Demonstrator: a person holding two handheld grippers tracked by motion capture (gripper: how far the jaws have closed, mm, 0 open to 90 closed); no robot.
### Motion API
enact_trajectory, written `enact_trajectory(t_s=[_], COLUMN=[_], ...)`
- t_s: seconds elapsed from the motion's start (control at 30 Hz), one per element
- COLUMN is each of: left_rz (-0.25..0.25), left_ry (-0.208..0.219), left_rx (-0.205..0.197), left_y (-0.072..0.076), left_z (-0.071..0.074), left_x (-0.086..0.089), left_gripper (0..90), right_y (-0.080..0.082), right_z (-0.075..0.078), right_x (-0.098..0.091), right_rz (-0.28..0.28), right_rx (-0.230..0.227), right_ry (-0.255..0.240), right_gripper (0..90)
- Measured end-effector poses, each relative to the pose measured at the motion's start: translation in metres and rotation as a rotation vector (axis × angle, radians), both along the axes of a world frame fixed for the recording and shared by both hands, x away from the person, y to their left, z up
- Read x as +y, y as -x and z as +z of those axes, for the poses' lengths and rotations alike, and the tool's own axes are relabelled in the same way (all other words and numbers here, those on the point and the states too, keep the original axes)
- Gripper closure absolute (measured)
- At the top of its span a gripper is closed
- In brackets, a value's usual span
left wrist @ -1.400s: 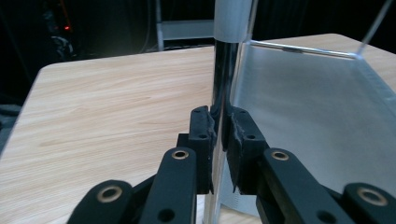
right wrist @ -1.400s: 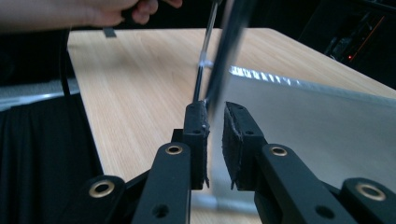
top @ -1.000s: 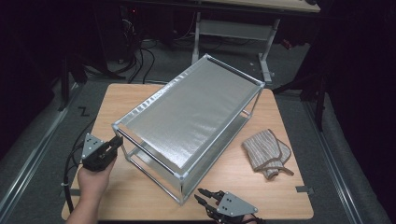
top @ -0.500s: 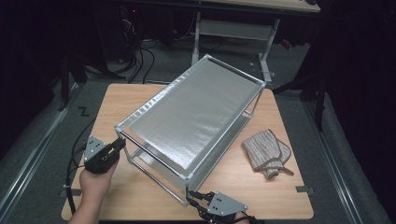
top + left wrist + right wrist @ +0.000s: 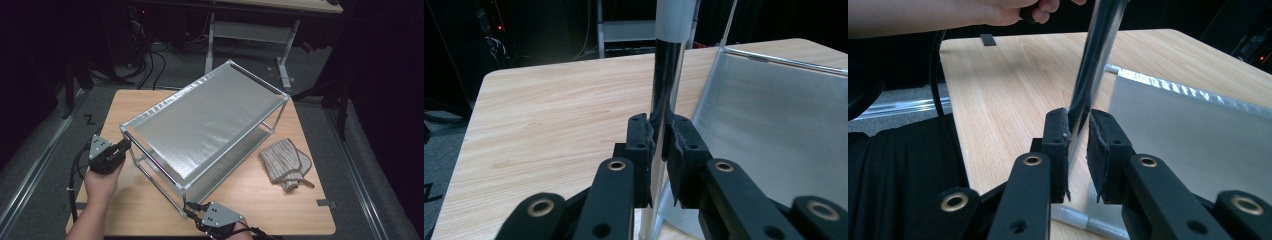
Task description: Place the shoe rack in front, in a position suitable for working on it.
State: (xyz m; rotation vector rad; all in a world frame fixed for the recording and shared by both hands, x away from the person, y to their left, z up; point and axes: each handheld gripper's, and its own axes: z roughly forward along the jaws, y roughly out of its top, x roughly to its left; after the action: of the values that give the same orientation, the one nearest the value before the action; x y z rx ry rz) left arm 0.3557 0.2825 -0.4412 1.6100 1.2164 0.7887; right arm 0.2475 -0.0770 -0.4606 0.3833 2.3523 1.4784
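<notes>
A person is standing at the near edge of a wooden table [image 5: 150, 215], both forearms coming in from six o'clock, each hand carrying one two-jaw gripper. The left gripper [image 5: 124, 145] is sitting at about eight o'clock of the table, its hand wrapped under the body and its jaws pointing toward two o'clock at the near-left upright of a metal shelf rack [image 5: 200, 125]. In the left gripper view the two black pads [image 5: 640, 145] are pressing on that dark, shiny post [image 5: 666, 90] — closed tight around it. The right gripper [image 5: 191, 208] is lying low at six o'clock, jaws aimed toward ten o'clock at the rack's nearest corner post [image 5: 1095, 55]; its jaws have just been easing apart a little, with the post between them, the left pad touching it and a sliver of gap at the right pad.

The rack — one unit with two silvery shelves — is standing slantwise across the table's centre. One striped cloth [image 5: 286, 163] is lying crumpled at four o'clock, well apart from both grippers.
</notes>
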Motion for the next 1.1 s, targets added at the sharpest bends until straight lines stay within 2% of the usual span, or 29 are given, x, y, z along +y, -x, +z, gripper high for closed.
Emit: enact_trajectory(t_s=[0.03,0.1,0.2,0.3,0.37,0.4,0.43,0.47,0.5,0.53,0.57,0.6,0.63,0.7,0.73,0.77,0.83,0.9,0.93,1.0,1.1], left_rz=[0.005,0.025,0.018,0.019,0.011,0.007,0.007,-0.005,-0.005,-0.018,-0.03,-0.04,-0.056,-0.097,-0.097,-0.131,-0.165,-0.177,-0.179,-0.183,-0.2], left_ry=[0.001,0.007,0.021,0.021,0.045,0.052,0.052,0.055,0.055,0.048,0.036,0.024,0.008,0.022,0.022,0.032,0.01,0.0,0.001,-0.001,-0.02], left_rx=[0.004,0.022,0.017,0.006,0.013,0.014,0.014,0.028,0.028,0.038,0.044,0.05,0.066,0.093,0.093,0.099,0.106,0.111,0.11,0.112,0.116], left_y=[0.0,0.002,0.012,0.027,0.039,0.045,0.045,0.058,0.058,0.066,0.071,0.072,0.073,0.073,0.073,0.075,0.077,0.075,0.075,0.073,0.072], left_z=[0.0,-0.001,-0.004,-0.007,-0.008,-0.01,-0.01,-0.015,-0.015,-0.021,-0.025,-0.028,-0.031,-0.034,-0.034,-0.037,-0.042,-0.044,-0.044,-0.045,-0.046], left_x=[0.001,0.002,0.005,0.005,0.004,0.003,0.003,-0.001,-0.001,-0.007,-0.012,-0.014,-0.018,-0.021,-0.021,-0.023,-0.026,-0.027,-0.027,-0.027,-0.029], left_gripper=[79.8,69.7,59.5,49.5,44.9,43.3,42.4,41.3,40.4,40.1,40.0,38.8,37.5,34.4,33.7,33.5,32.8,31.8,31.6,31.6,31.5], right_y=[0.0,0.0,0.003,0.004,0.001,-0.001,-0.003,-0.007,-0.012,-0.018,-0.02,-0.027,-0.031,-0.046,-0.052,-0.057,-0.065,-0.074,-0.081,-0.091,-0.112], right_z=[0.0,-0.002,-0.002,0.0,0.002,0.003,0.003,0.003,0.004,0.004,0.004,0.004,0.004,0.004,0.004,0.005,0.007,0.008,0.008,0.007,0.001], right_x=[0.0,0.0,-0.007,-0.023,-0.038,-0.046,-0.056,-0.07,-0.081,-0.097,-0.103,-0.119,-0.129,-0.158,-0.169,-0.18,-0.195,-0.208,-0.213,-0.219,-0.227], right_rz=[0.0,-0.008,-0.015,-0.055,-0.085,-0.112,-0.145,-0.192,-0.232,-0.287,-0.312,-0.369,-0.4,-0.5,-0.548,-0.589,-0.652,-0.706,-0.738,-0.778,-0.824], right_rx=[0.0,0.004,0.007,0.018,0.032,0.036,0.028,0.027,0.034,0.041,0.041,0.038,0.041,0.063,0.072,0.072,0.067,0.066,0.071,0.081,0.122], right_ry=[0.0,0.012,0.02,0.013,0.01,0.011,0.013,0.014,0.007,0.001,-0.001,0.002,0.003,0.022,0.022,0.02,0.017,0.016,0.02,0.04,0.082], right_gripper=[77.1,70.4,62.4,58.8,55.7,54.4,53.6,52.4,50.6,49.2,48.9,48.6,48.3,45.0,43.5,42.5,39.6,35.8,31.1,23.4,14.7])
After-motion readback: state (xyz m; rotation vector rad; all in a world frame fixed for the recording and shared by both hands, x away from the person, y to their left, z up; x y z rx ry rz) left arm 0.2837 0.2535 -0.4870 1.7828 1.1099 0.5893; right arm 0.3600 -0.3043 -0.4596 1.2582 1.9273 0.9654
